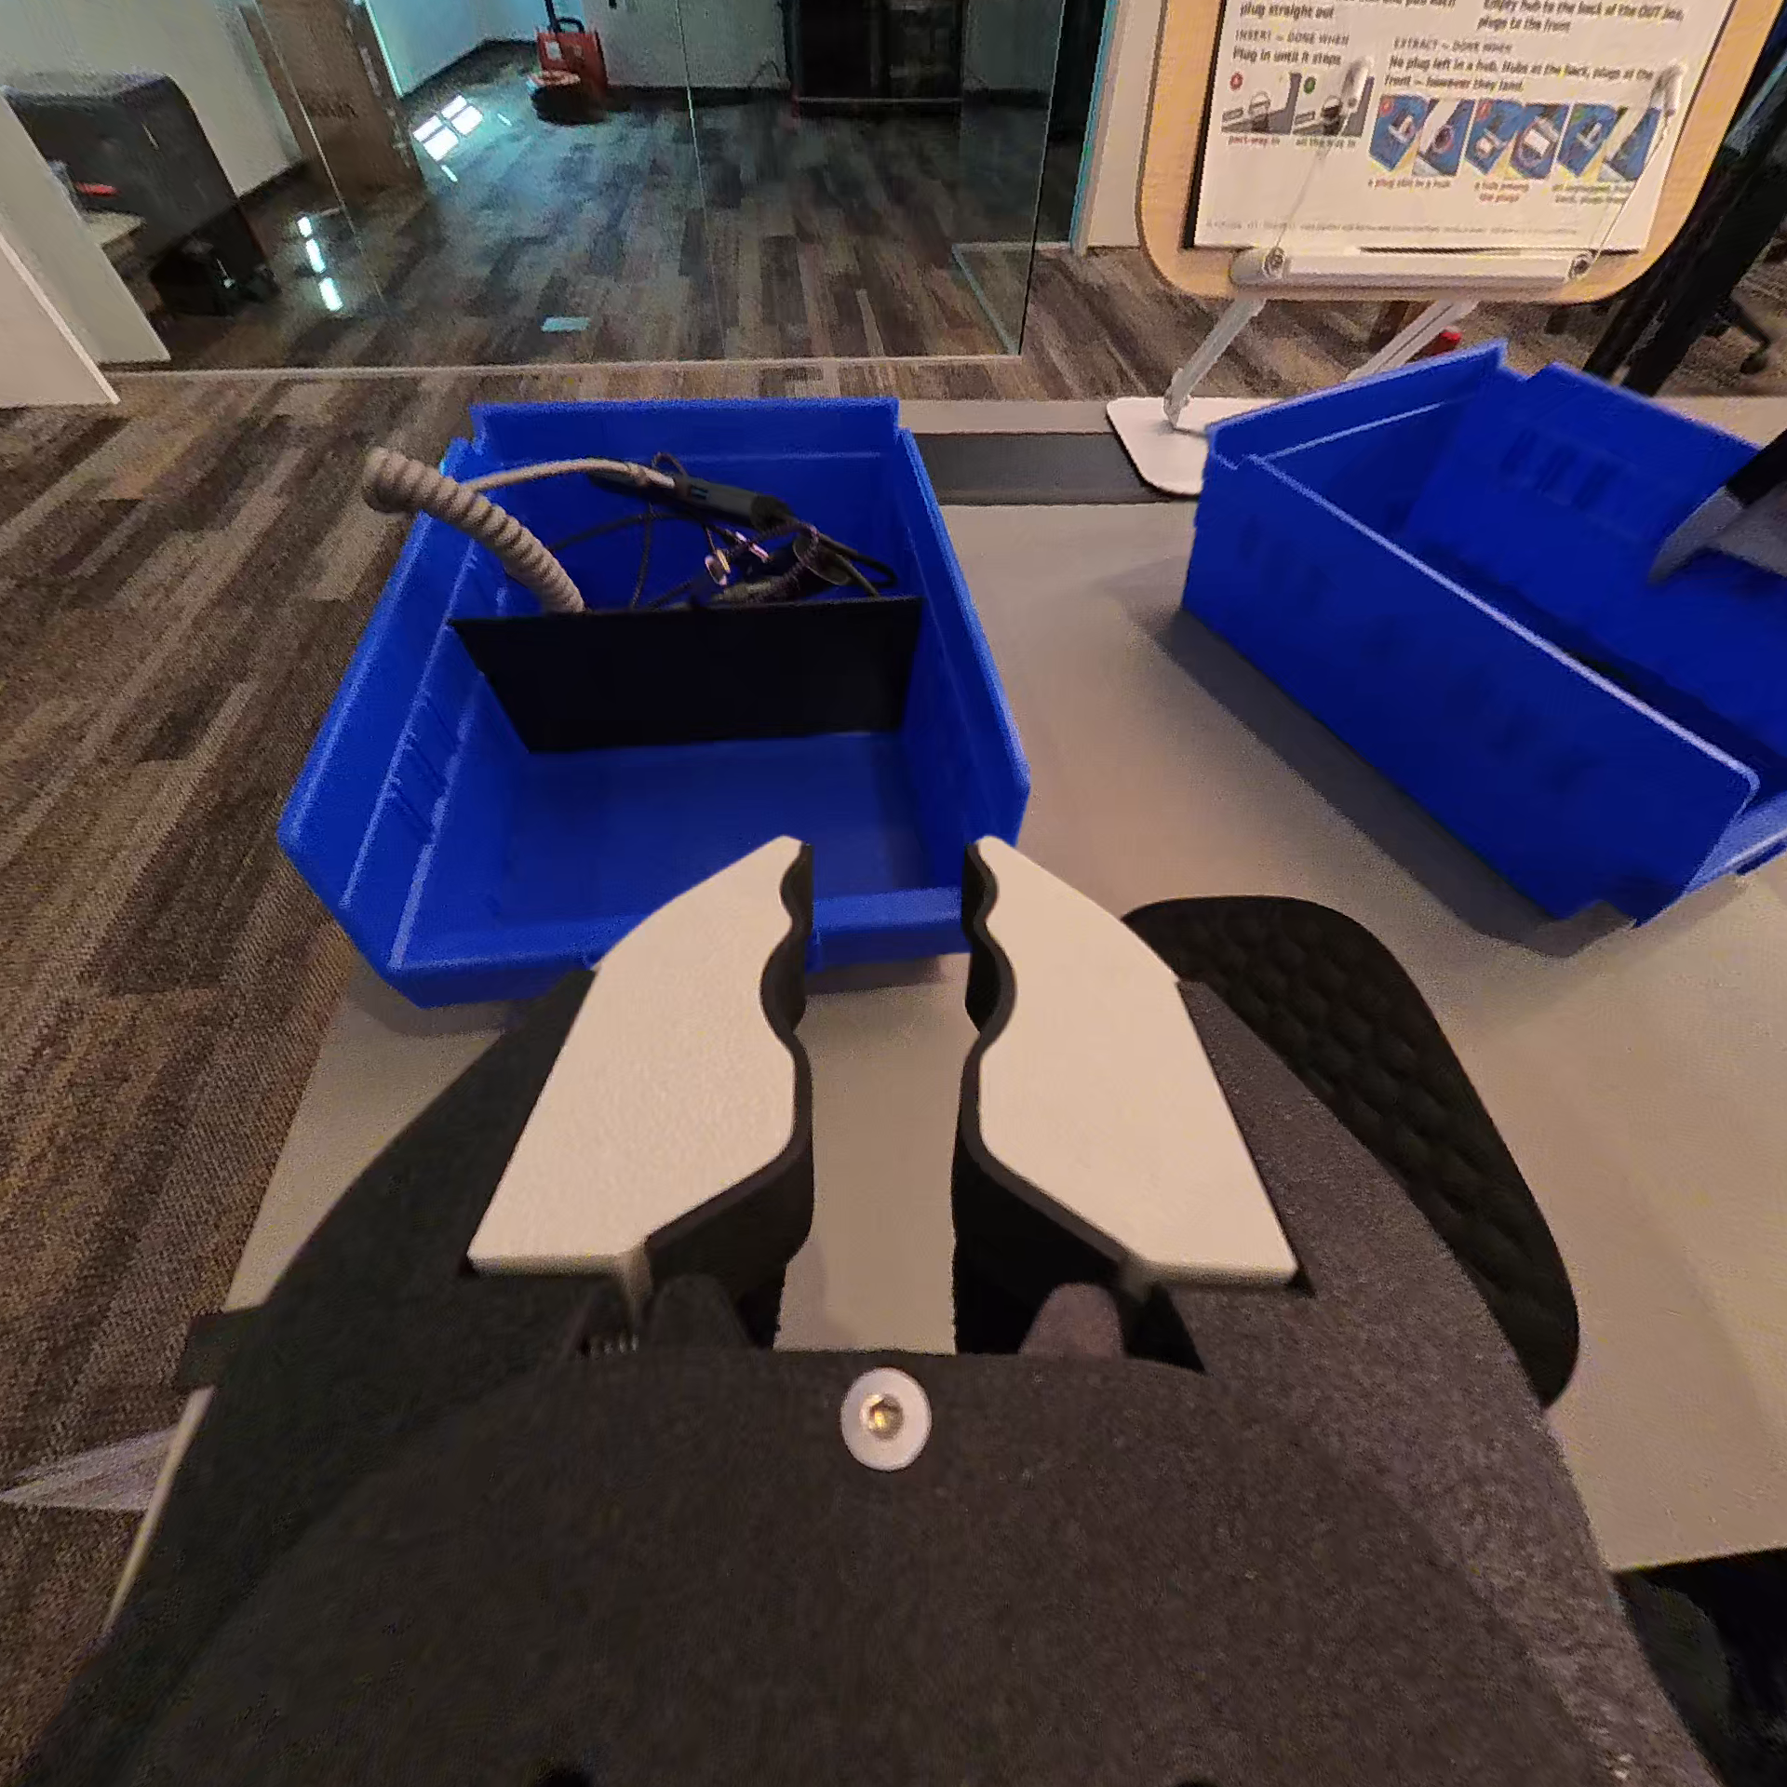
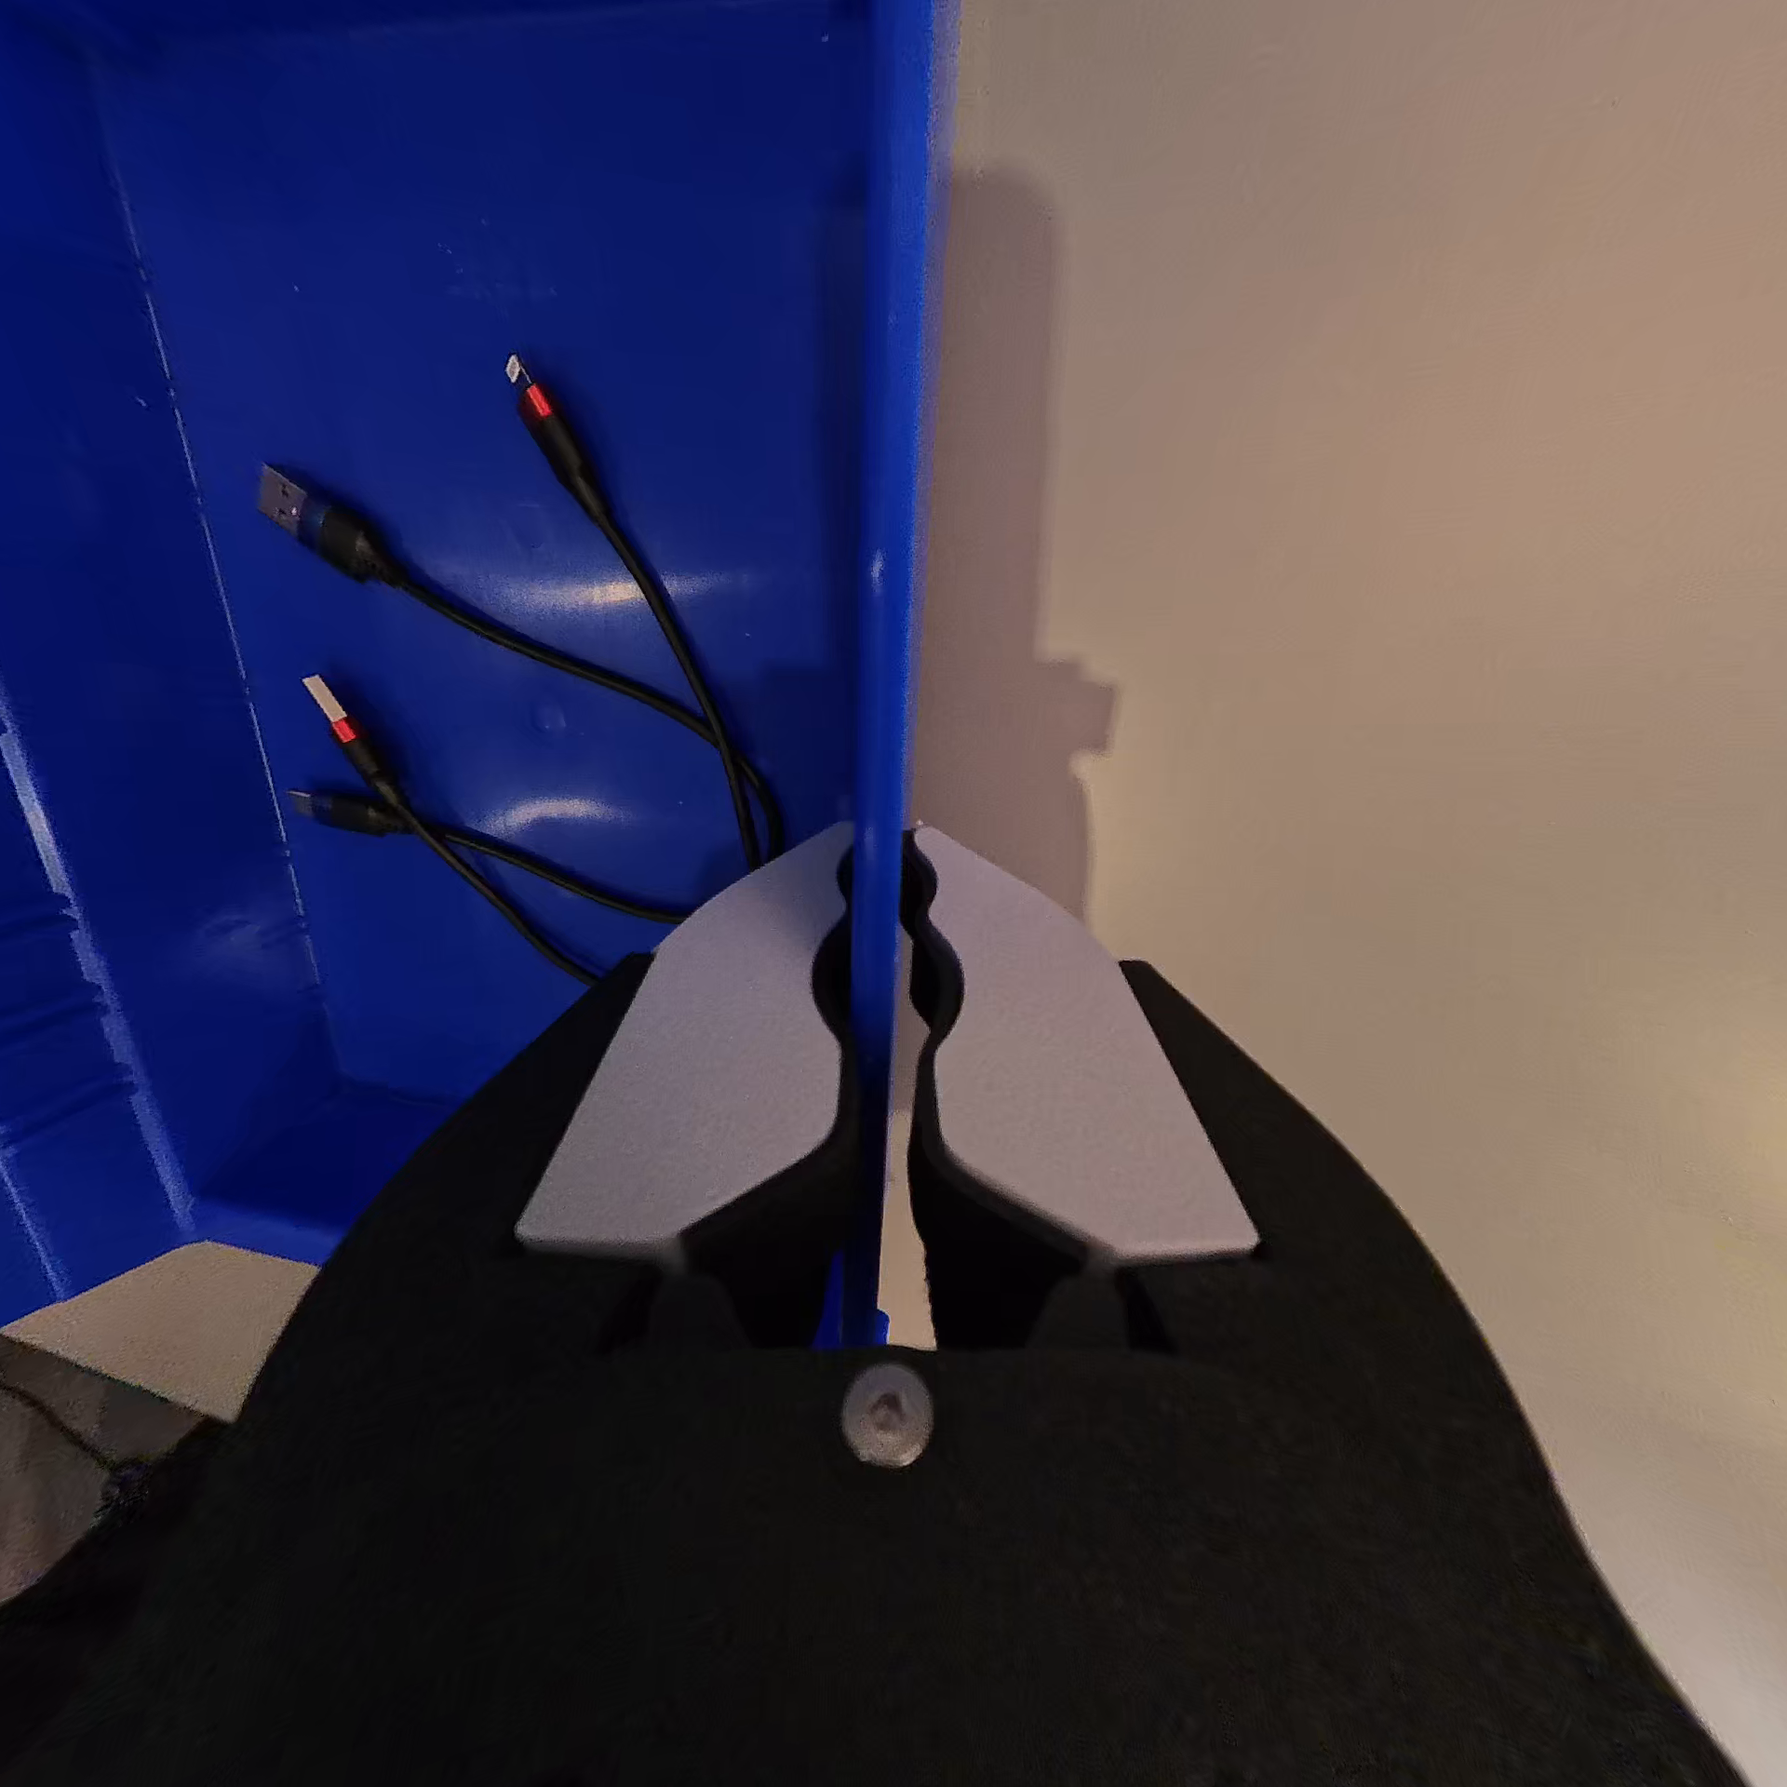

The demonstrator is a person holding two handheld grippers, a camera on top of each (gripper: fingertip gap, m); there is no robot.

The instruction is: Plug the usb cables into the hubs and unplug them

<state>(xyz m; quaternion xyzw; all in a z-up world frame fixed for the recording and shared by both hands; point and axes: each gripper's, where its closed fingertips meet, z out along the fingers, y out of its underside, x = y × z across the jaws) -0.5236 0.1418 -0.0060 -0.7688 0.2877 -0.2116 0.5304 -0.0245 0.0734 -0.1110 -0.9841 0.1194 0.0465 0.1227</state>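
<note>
In the left wrist view, the left gripper [image 1: 885, 904] hovers just short of the near rim of a blue bin [image 1: 619, 928], its jaws parted narrowly with nothing between them. Behind a black divider [image 1: 691, 672], the bin's far compartment holds a tangle of cables [image 1: 745, 556] and a grey coiled cord [image 1: 483, 512]; the near compartment is bare. A second blue bin [image 1: 1450, 677] sits to the right on the grey table [image 1: 1112, 677], with an instruction sheet on a stand [image 1: 1431, 126] beyond and wood-pattern flooring farther off.

In the right wrist view, the right gripper [image 2: 882, 861] is clamped on that second bin's right wall [image 2: 894, 483], one finger inside, one outside. On its floor lie the black usb cables [image 2: 619, 677] — red- and blue-collared plugs fanned leftward. No hub is visible here.

I judge the bin is being steadied or shifted; gripping low and moving it slowly should keep the plugs from sliding.
</note>
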